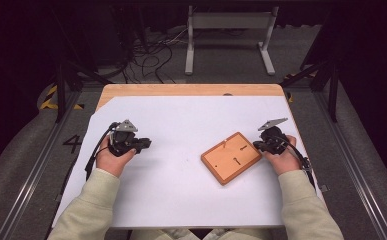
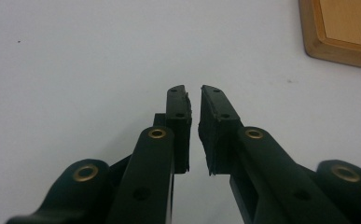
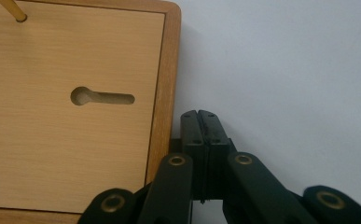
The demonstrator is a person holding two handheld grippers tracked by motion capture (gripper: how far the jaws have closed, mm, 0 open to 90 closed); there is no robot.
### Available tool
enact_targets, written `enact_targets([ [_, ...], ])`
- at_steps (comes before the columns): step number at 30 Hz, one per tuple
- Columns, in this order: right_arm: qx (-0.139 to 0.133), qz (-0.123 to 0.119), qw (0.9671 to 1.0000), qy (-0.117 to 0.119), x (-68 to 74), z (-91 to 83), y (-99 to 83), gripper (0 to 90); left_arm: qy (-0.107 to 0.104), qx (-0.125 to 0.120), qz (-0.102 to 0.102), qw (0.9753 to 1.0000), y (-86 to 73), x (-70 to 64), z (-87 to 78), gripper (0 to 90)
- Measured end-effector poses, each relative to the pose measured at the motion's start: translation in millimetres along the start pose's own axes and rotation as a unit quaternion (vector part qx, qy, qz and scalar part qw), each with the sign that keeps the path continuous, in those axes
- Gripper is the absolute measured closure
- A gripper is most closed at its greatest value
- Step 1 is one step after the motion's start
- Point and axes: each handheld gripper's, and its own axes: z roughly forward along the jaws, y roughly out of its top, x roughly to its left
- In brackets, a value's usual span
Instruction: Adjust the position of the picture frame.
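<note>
A square wooden board (image 1: 230, 158) with a raised rim lies tilted on the white sheet, right of centre. Its face (image 3: 75, 140) has a keyhole-shaped slot (image 3: 101, 97), and a thin wooden peg (image 3: 13, 10) stands near one corner. My right gripper (image 1: 259, 145) rests at the board's right edge; in the right gripper view its jaws (image 3: 199, 112) are pressed together with nothing between them, just beside the rim. My left gripper (image 1: 144, 144) lies on the sheet well left of the board. Its jaws (image 2: 194, 88) stand a narrow gap apart, empty, with a corner of the board (image 2: 341, 32) farther off.
The white sheet (image 1: 181, 125) covers most of a wooden table, whose bare strip (image 1: 191, 90) shows at the far edge. Beyond it are a grey floor with cables (image 1: 151, 55) and a white metal stand (image 1: 228, 35). Dark frame posts (image 1: 61, 90) flank the table.
</note>
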Motion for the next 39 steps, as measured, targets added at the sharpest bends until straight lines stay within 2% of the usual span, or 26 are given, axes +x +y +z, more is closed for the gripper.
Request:
enact_targets([
  [2, 0.0, -0.004, 1.0, 0.0, 0.9, 0.2, 0.4, 90.0, -0.002, 0.001, -0.001, 1.0, 0.1, -0.2, 0.8, 81.6],
  [3, -0.003, -0.004, 0.9999, 0.01, 2.5, 0.8, 0.9, 90.0, -0.004, 0.003, 0.001, 1.0, 0.2, -0.3, 1.2, 81.6],
  [9, -0.007, -0.036, 0.9986, 0.037, 25.4, 4.9, 11.7, 90.0, -0.005, 0.006, 0.003, 1.0, 0.1, -1.5, 3.3, 81.5],
  [10, -0.007, -0.036, 0.9986, 0.037, 25.4, 4.9, 11.7, 90.0, -0.005, 0.007, 0.004, 1.0, -0.1, -1.8, 3.9, 81.5],
  [11, -0.007, -0.047, 0.9981, 0.039, 34.3, 6.2, 15.9, 90.0, -0.007, 0.006, 0.002, 1.0, -0.3, -2.3, 4.6, 81.5],
  [13, -0.006, -0.051, 0.9979, 0.039, 38.2, 6.9, 17.5, 90.0, -0.009, 0.01, 0.005, 0.9999, -0.1, -3.1, 5.8, 81.5],
  [18, -0.011, -0.067, 0.9952, 0.071, 56.1, 11.6, 23.2, 90.0, -0.015, 0.018, 0.012, 0.9997, 0.4, -8.7, 13.7, 81.5],
  [20, -0.013, -0.073, 0.9947, 0.072, 59.9, 12.6, 24.5, 90.0, -0.018, 0.022, 0.016, 0.9995, 0.7, -10.8, 16.5, 81.5],
  [21, -0.012, -0.077, 0.9949, 0.064, 64.2, 13.0, 26.2, 90.0, -0.02, 0.025, 0.017, 0.9993, 0.8, -12.6, 18.2, 81.5],
  [25, -0.023, -0.075, 0.9954, 0.056, 64.2, 3.3, 27.3, 90.0, -0.034, 0.03, 0.022, 0.9987, 1.6, -20.2, 26.6, 83.1],
  [29, -0.031, -0.07, 0.9942, 0.075, 60.1, -15.6, 22.7, 90.0, -0.059, 0.036, 0.028, 0.9972, 3.5, -29.9, 38.9, 86.0],
  [35, -0.019, -0.077, 0.9927, 0.09, 58.7, -34.0, 14.7, 90.0, -0.082, 0.054, 0.05, 0.9939, 8.4, -46.4, 61.2, 88.6],
  [39, -0.011, -0.084, 0.9913, 0.101, 61.3, -41.3, 10.7, 90.0, -0.096, 0.06, 0.057, 0.9919, 8.9, -50.2, 70.0, 89.5],
])
